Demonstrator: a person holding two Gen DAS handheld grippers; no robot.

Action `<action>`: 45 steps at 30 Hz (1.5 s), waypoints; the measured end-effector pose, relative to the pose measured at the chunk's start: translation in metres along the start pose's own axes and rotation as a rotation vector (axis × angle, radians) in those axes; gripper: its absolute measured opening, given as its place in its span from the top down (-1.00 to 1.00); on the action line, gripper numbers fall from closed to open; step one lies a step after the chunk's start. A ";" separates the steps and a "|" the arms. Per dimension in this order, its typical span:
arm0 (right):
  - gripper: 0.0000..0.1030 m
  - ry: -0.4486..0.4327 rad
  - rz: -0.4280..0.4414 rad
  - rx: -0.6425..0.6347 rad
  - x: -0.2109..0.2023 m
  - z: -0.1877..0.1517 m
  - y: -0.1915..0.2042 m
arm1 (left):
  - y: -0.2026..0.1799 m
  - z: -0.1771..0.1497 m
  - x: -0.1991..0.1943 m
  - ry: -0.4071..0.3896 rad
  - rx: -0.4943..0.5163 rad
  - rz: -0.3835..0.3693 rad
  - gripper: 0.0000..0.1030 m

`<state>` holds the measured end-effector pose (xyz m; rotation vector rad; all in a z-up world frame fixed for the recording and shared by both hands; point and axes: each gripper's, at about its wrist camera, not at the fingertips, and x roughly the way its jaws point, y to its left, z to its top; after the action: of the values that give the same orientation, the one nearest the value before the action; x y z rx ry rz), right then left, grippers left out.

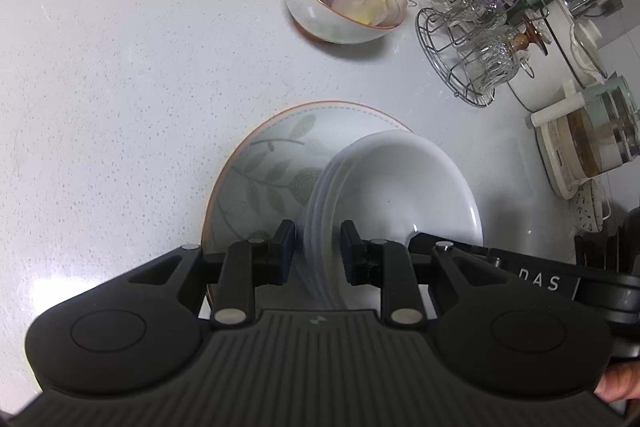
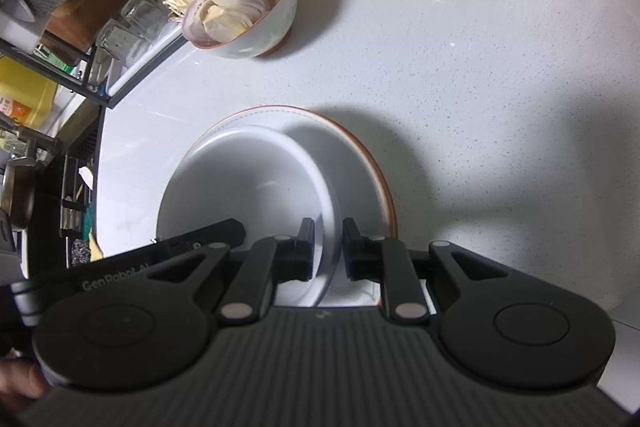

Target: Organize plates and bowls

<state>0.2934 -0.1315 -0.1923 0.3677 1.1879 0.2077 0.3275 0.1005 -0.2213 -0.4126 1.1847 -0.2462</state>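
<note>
Grippers straddle opposite rim edges of the plain white ceramic bowl (image 1: pixel 404 187): left gripper (image 1: pixel 318 247) and right gripper (image 2: pixel 326 251) each narrowed around it, likely sharing its weight. It sits above the leaf-patterned, brown-rimmed plate (image 1: pixel 264 163), presumably for stacking.

plain white bowl (image 1: pixel 400 187) over a grey leaf-patterned plate (image 1: pixel 264 163) with an orange-brown rim.

We are seeing the left gripper (image 1: pixel 319 251) straddling the white bowl's (image 1: pixel 404 187) blurred rim | bowl is sitting tilted on the leaf-patterned plate (image 1: pixel 264 163) | right gripper (image 1: pixel 492 259) is reaching alongside (jaw state unclear).
</note>
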 end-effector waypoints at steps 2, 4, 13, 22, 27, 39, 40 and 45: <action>0.65 0.001 -0.002 0.001 0.002 0.000 0.001 | 0.001 0.002 0.000 0.002 0.003 0.000 0.47; 0.65 0.001 0.001 0.006 0.002 0.001 0.001 | 0.002 0.003 -0.001 0.005 -0.002 0.001 0.46; 0.20 -0.030 -0.011 0.016 -0.010 -0.001 0.004 | -0.002 0.009 -0.013 -0.009 0.016 -0.014 0.21; 0.20 -0.103 -0.019 0.004 -0.039 -0.002 0.008 | -0.010 0.014 -0.041 -0.051 0.071 0.011 0.21; 0.21 -0.173 -0.013 -0.030 -0.067 0.005 0.004 | -0.025 0.018 -0.064 -0.104 0.087 0.011 0.21; 0.21 -0.384 0.077 -0.182 -0.160 0.000 -0.001 | -0.089 -0.001 -0.161 -0.394 0.128 0.043 0.21; 0.20 -0.403 0.087 -0.192 -0.168 -0.002 -0.002 | -0.095 -0.008 -0.169 -0.411 0.134 0.045 0.21; 0.20 -0.477 0.132 -0.241 -0.208 -0.020 -0.010 | -0.123 -0.042 -0.207 -0.488 0.145 0.030 0.21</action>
<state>0.1986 -0.2095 -0.0224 0.2640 0.6599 0.3521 0.2165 0.0646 -0.0061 -0.3045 0.6891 -0.1895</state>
